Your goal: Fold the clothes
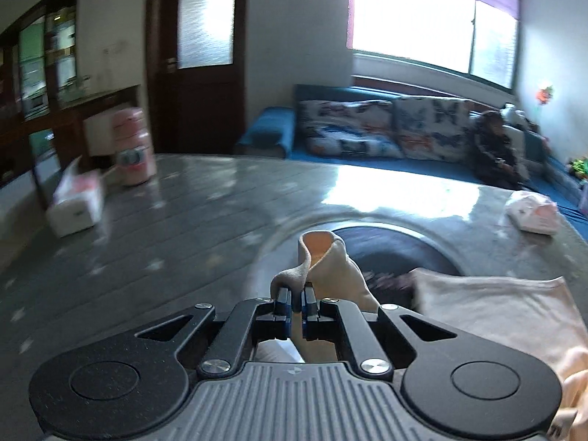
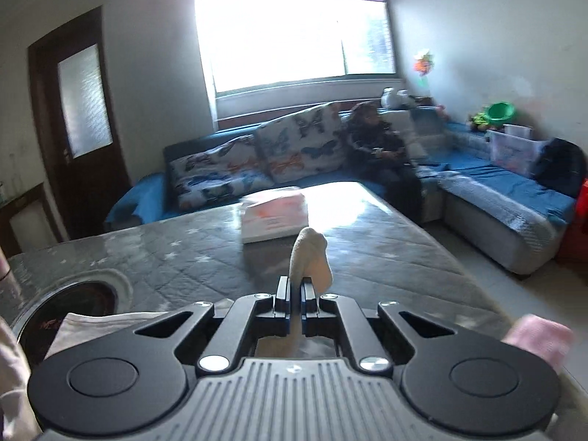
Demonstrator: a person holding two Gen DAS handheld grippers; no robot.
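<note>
A cream, peach-tinted garment [image 1: 492,308] lies partly on the grey quilted table [image 1: 191,228], to the right of my left gripper. My left gripper [image 1: 296,296] is shut on a raised edge of this garment, and a curl of cloth [image 1: 323,250] stands up above the fingers. My right gripper [image 2: 296,292] is shut on another bunched edge of the garment [image 2: 310,259], held above the table [image 2: 375,250]. More of the cloth [image 2: 110,321] lies flat at the lower left of the right wrist view.
A dark round inset [image 1: 397,250] sits in the table beneath the cloth. A tissue box [image 1: 77,202], a pink container [image 1: 132,147] and a white-pink pack [image 1: 533,211] stand on the table. A flat box [image 2: 273,218] lies ahead. A blue sofa [image 2: 477,183] with a seated person [image 2: 382,150] is behind.
</note>
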